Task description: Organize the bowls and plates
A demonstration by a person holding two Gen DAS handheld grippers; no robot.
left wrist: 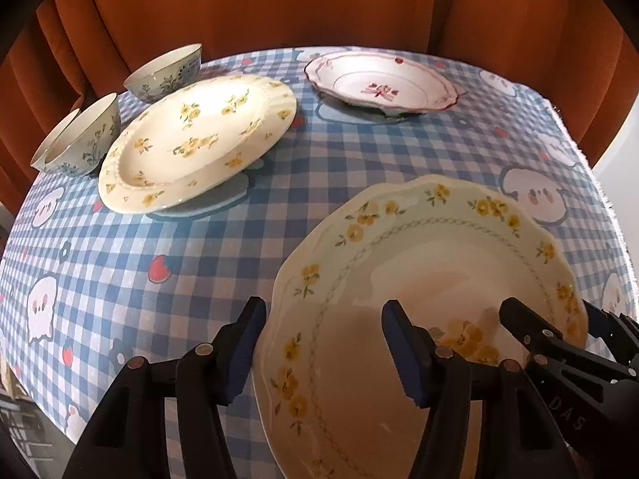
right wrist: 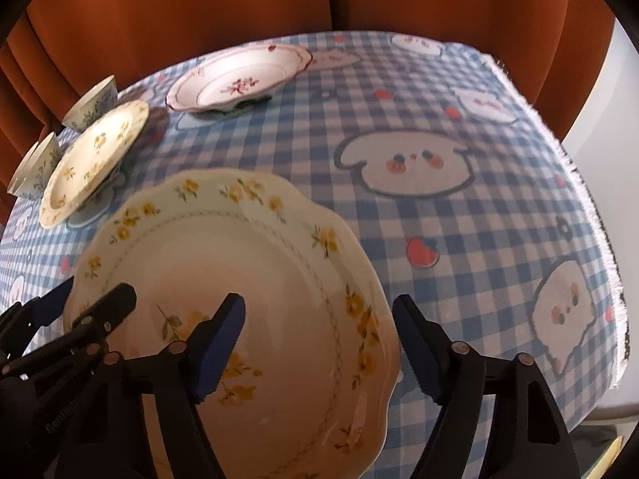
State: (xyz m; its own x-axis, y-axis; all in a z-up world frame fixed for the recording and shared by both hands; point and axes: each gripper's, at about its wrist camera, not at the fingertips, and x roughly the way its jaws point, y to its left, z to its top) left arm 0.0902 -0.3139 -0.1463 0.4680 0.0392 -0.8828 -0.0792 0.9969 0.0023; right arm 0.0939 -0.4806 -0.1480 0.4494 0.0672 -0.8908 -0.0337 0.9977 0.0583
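A scalloped cream plate with yellow flowers [left wrist: 419, 279] [right wrist: 247, 263] lies nearest me on the blue checked tablecloth [left wrist: 167, 239]. My left gripper [left wrist: 324, 319] straddles its left rim, one finger outside the edge and one over the well. It is open, and I see no pad pressing. My right gripper [right wrist: 319, 311] straddles the right rim the same way, also open. A round cream plate with yellow flowers [left wrist: 199, 135] [right wrist: 92, 159] sits further back on the left. A pink-patterned plate [left wrist: 379, 84] [right wrist: 239, 80] sits at the back. Two floral bowls [left wrist: 167, 72] [left wrist: 80, 139] stand at the back left.
An orange curtain [left wrist: 279, 0] hangs right behind the table. The cloth's fringed edge [right wrist: 599, 207] drops off on the right, with a white wall [right wrist: 607, 92] beyond. Bare cloth [right wrist: 459, 239] lies to the right of the scalloped plate.
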